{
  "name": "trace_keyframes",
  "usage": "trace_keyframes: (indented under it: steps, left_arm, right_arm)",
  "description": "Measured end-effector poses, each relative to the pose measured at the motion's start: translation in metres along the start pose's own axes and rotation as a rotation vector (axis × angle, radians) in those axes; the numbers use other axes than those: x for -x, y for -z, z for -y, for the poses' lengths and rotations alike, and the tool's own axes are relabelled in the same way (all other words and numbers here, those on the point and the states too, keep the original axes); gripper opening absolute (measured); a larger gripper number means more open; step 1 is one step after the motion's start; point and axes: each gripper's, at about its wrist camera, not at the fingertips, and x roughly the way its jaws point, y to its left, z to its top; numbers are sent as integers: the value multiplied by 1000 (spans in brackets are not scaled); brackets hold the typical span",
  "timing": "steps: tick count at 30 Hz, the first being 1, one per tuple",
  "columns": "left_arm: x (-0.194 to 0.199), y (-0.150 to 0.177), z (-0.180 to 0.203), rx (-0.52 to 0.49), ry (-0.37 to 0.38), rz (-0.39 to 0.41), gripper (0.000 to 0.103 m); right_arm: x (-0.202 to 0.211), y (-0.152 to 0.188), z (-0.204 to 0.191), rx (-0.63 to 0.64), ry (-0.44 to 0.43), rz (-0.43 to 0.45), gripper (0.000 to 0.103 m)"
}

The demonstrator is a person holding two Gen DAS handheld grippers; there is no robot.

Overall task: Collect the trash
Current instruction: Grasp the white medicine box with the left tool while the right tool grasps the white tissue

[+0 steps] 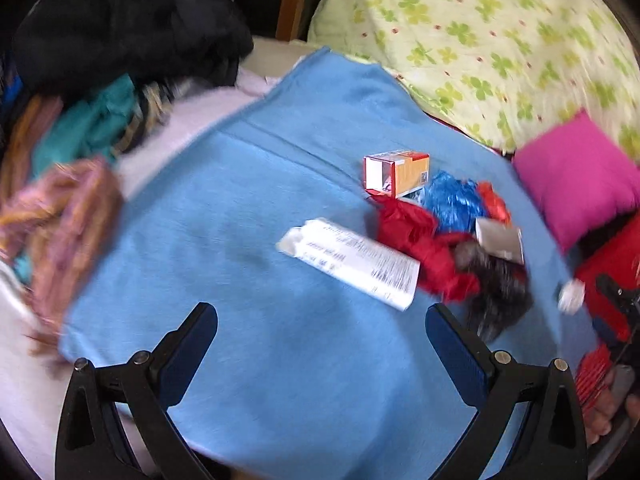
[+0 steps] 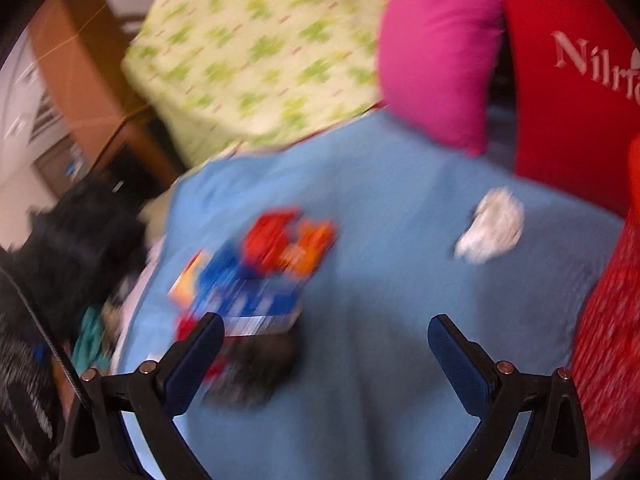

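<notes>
1. The trash lies in a loose heap on the blue blanket (image 1: 280, 360), right of centre in the left wrist view: a small carton (image 1: 396, 172), blue foil (image 1: 452, 200), a red wrapper (image 1: 416, 240), a dark wrapper (image 1: 496, 288), a grey card (image 1: 500, 238); a long paper slip (image 1: 352, 264) lies just left of the heap, touching the red wrapper.
2. A white wad (image 2: 492, 228) sits well apart from the heap, right of centre in the right wrist view; in the left wrist view it shows at the far right edge.
3. The left gripper (image 1: 322, 332) hovers above bare blanket at the bottom of its frame, fingers spread wide, nothing between them; the slip is the nearest piece, just beyond the tips.
4. The right gripper (image 2: 326, 340) is likewise spread wide and empty; the heap lies by its left finger (image 2: 196, 356), badly blurred, and whether the finger touches it cannot be told.
5. Around the blanket: a green-patterned quilt (image 1: 480, 40) at upper right, a pink pillow (image 1: 576, 176) at right, a red bag (image 2: 568, 100) printed with white letters beyond it, a clothes pile (image 1: 100, 80) at upper left.
6. Progress, judged from this: nothing is in either gripper and every piece seen still lies on the blanket, so collecting looks barely begun; no bin shows clearly, though the red bag may serve; all the heap, the slip and the wad are left.
</notes>
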Motion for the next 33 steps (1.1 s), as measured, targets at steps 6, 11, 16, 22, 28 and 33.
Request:
trace_keyframes:
  steps: [6, 11, 16, 22, 28, 33]
  left_arm:
    - [-51, -14, 1, 156, 105, -97, 103]
    - [-69, -25, 3, 228, 121, -123, 103]
    - [-87, -30, 7, 229, 116, -152, 87]
    - [-100, -35, 2, 268, 135, -140, 68]
    - [-106, -37, 0, 281, 148, -139, 48]
    - [-103, -34, 0, 274, 177, -137, 41]
  right_arm:
    - [-41, -48, 41, -174, 158, -36, 103]
    - [-58, -78, 57, -185, 303, -26, 103]
    - [-78, -81, 73, -210, 392, -76, 96]
    - [-106, -74, 85, -238, 431, -170, 67]
    - [-102, -74, 72, -242, 374, -155, 39]
    - [-93, -72, 34, -174, 273, -153, 38]
